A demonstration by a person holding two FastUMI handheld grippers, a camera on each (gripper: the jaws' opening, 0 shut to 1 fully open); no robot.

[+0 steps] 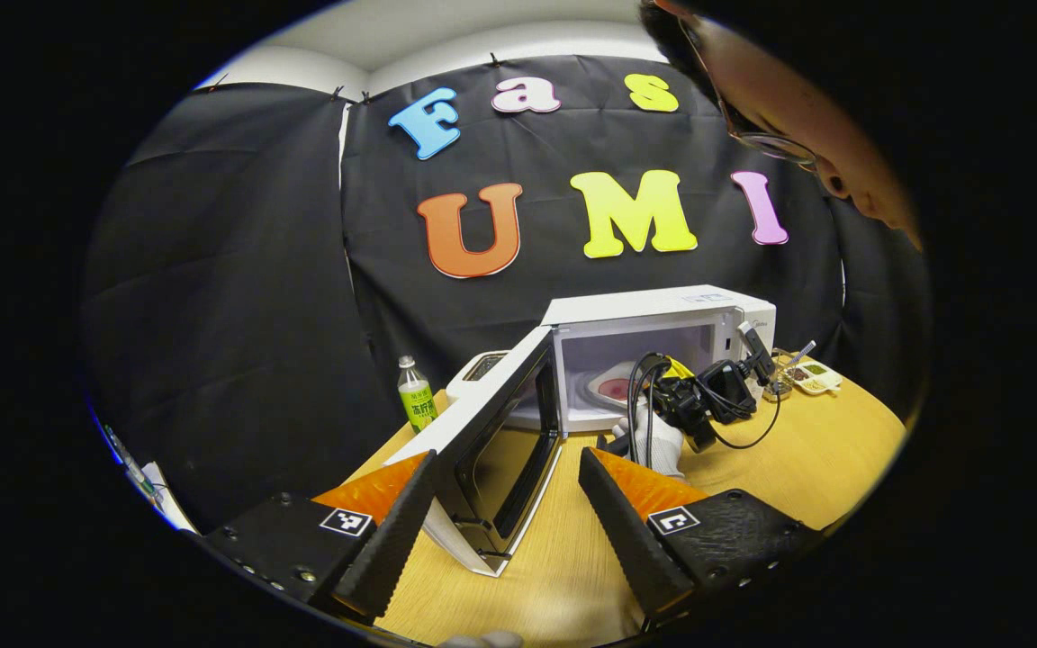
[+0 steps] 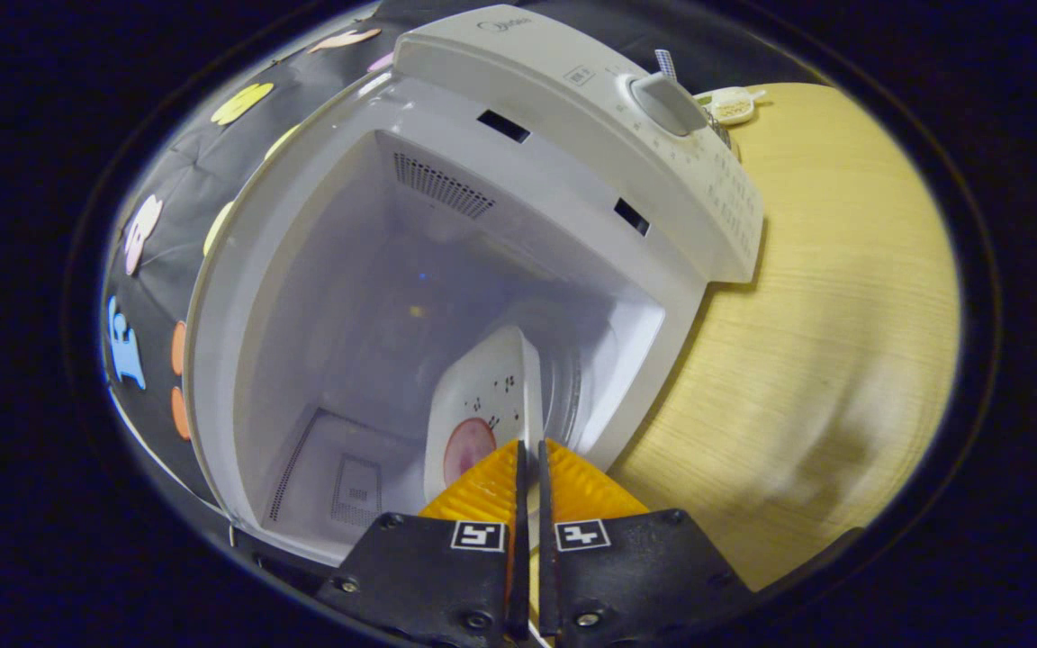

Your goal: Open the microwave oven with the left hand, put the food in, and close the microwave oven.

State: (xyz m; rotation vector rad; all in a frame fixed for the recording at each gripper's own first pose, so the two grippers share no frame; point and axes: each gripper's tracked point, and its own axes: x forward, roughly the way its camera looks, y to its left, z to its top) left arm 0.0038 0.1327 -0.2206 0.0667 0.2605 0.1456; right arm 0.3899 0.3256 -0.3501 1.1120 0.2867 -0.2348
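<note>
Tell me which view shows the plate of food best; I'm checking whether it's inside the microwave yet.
The right gripper view: the plate is close and large, its edge pinched by the right gripper, inside the microwave cavity. The left gripper view shows the plate small and far off, partly hidden behind the right gripper.

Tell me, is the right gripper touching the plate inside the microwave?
Touching. In the right gripper view, the right gripper has both fingers closed on the rim of the plate, which sits inside the open microwave.

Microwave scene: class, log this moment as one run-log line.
microwave door: open | plate of food: inside cavity, edge gripped by right tongs | left tongs: open, straddling door edge
</note>
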